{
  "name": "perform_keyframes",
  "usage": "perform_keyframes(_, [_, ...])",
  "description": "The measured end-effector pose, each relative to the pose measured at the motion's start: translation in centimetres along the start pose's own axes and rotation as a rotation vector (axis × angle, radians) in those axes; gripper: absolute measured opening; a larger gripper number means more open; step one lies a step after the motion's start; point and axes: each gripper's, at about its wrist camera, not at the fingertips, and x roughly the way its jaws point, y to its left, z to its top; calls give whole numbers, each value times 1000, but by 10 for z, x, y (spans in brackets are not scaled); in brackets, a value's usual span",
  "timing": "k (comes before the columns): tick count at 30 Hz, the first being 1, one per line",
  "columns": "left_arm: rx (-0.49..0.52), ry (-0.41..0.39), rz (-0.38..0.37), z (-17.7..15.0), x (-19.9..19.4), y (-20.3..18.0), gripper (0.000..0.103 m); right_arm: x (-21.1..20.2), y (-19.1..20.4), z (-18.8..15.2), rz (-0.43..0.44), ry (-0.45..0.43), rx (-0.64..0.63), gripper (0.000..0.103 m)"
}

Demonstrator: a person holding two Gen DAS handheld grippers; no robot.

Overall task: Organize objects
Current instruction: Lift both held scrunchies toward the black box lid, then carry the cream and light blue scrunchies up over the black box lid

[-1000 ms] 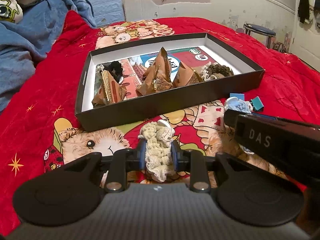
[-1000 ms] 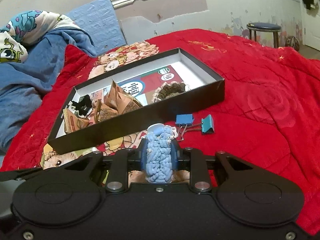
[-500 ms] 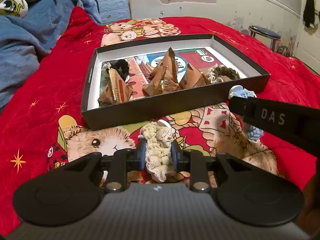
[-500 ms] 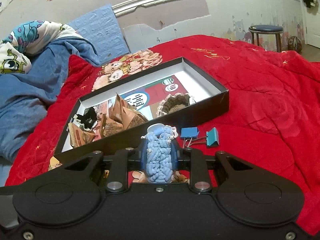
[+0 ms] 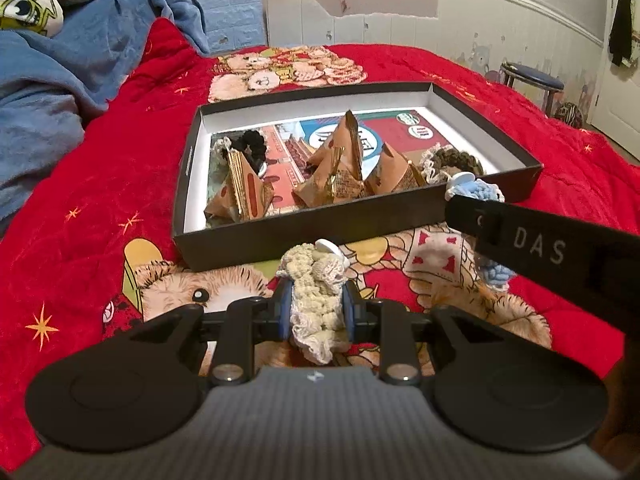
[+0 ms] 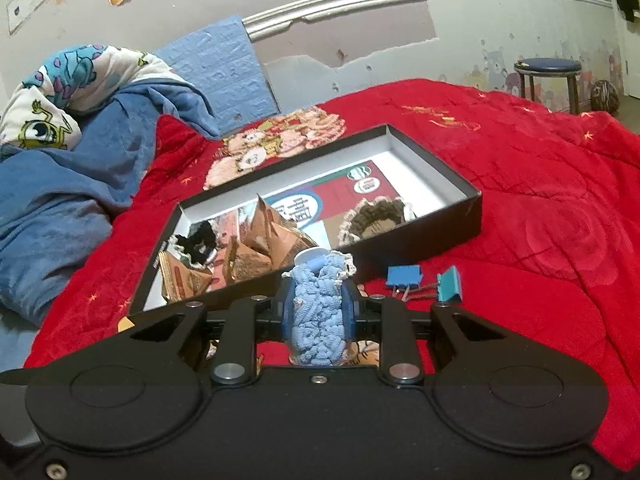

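Note:
My left gripper (image 5: pixel 316 312) is shut on a cream crocheted scrunchie (image 5: pixel 316 292), held above the bedspread in front of the black box (image 5: pixel 360 236). My right gripper (image 6: pixel 318 312) is shut on a blue crocheted scrunchie (image 6: pixel 318 312), also in front of the box (image 6: pixel 420 240); it shows in the left wrist view as a black body marked DAS with the blue scrunchie (image 5: pixel 478 190) near the box's right front corner. The box holds a black scrunchie (image 5: pixel 254 146), a brown scrunchie (image 5: pixel 456 160) and several brown paper packets (image 5: pixel 340 172).
Two blue binder clips (image 6: pixel 424 280) lie on the red bedspread (image 6: pixel 540 200) right of my right gripper. A blue blanket (image 6: pixel 60 184) is heaped at the left. A stool (image 6: pixel 548 72) stands by the far wall.
Both grippers have risen and moved toward the box with their scrunchies. The right gripper now reaches the box's right front corner in the left wrist view.

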Motion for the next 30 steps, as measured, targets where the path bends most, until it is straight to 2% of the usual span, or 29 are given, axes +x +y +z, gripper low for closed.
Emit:
perform_keyframes(6, [-13, -52, -24, 4, -7, 1, 30, -4, 1, 5, 29, -28, 10, 24])
perform_keyframes(11, [-14, -80, -38, 6, -11, -2, 30, -3, -12, 14, 94, -17, 109, 24])
perform_keyframes(16, [-21, -95, -54, 7, -14, -3, 30, -1, -19, 16, 111, -8, 147, 24])
perform_keyframes(30, [-46, -121, -54, 10, -20, 4, 30, 6, -19, 9, 125, 10, 154, 24])
